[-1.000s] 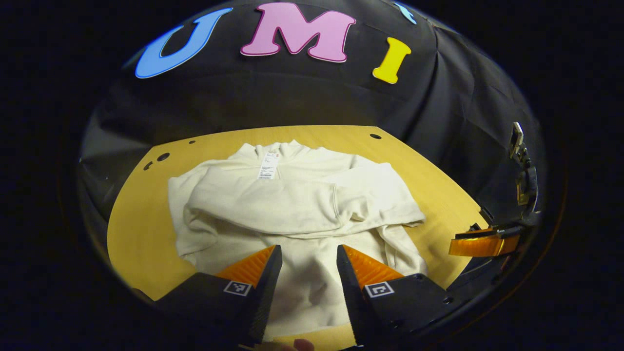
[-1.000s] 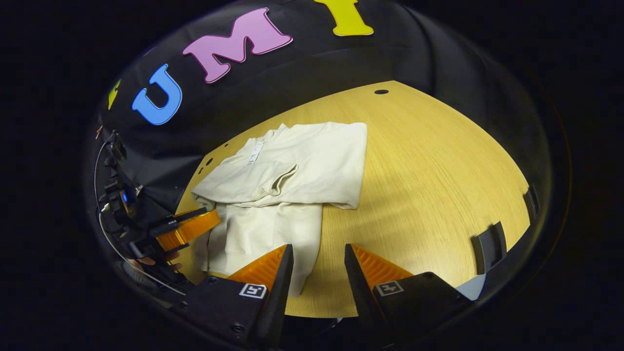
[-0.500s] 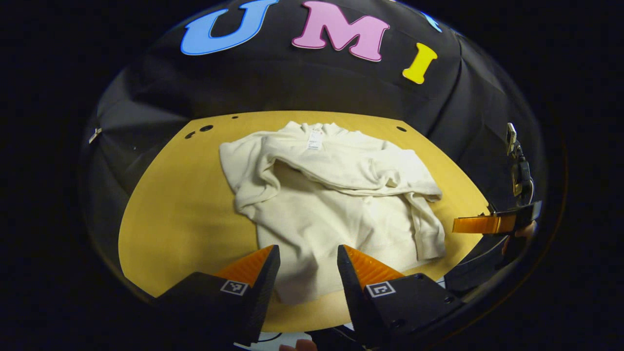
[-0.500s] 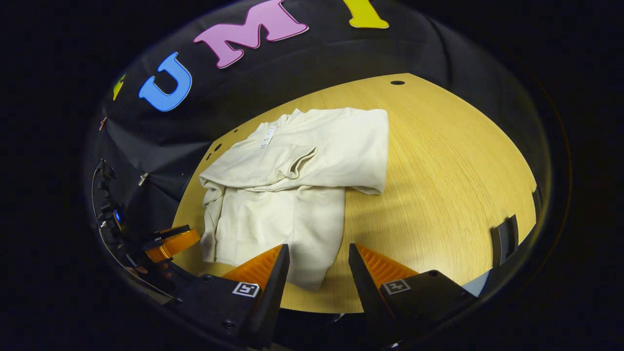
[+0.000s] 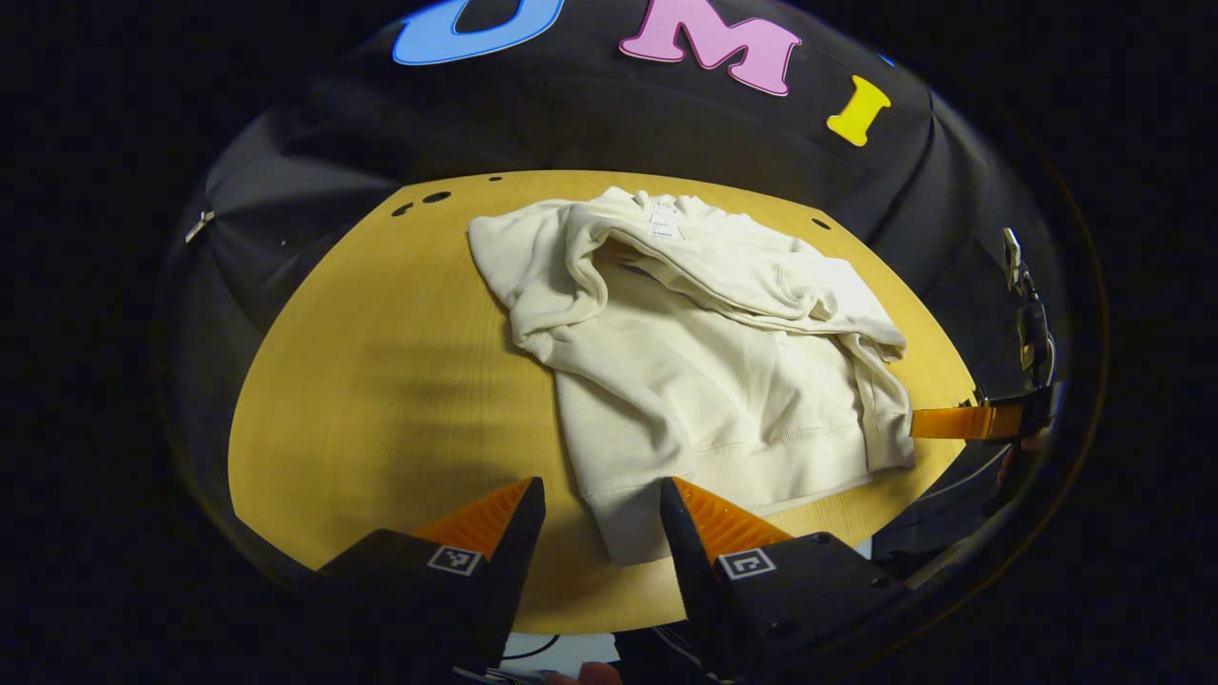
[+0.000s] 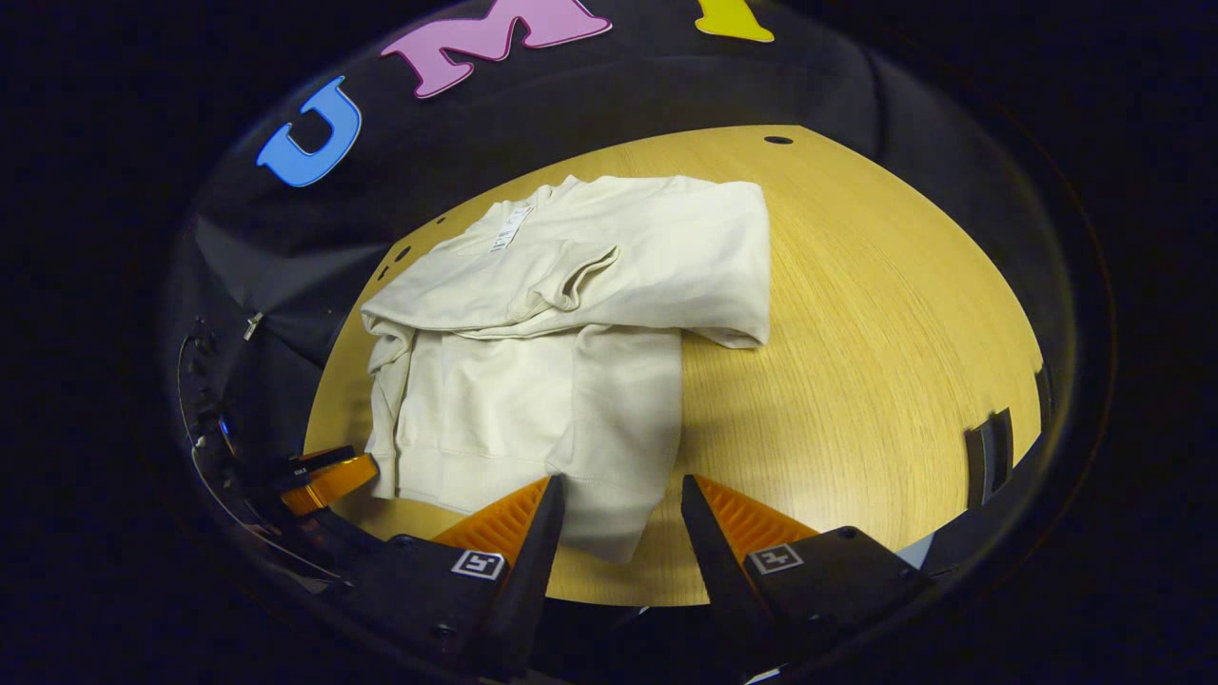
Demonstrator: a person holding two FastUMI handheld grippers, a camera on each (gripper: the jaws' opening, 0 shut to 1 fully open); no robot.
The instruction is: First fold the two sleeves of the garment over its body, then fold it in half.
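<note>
Two sleeves are seen folded over the garment, laid flat on the table | soft, limp, light fabric is judged; hem corners are best pinched | left gripper parted, empty | right gripper parted, empty, above the hem.

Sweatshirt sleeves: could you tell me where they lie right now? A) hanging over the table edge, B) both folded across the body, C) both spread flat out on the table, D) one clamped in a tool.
B: both sleeves lie crossed over the sweatshirt body on the table, and both tools are open, holding nothing.
</note>
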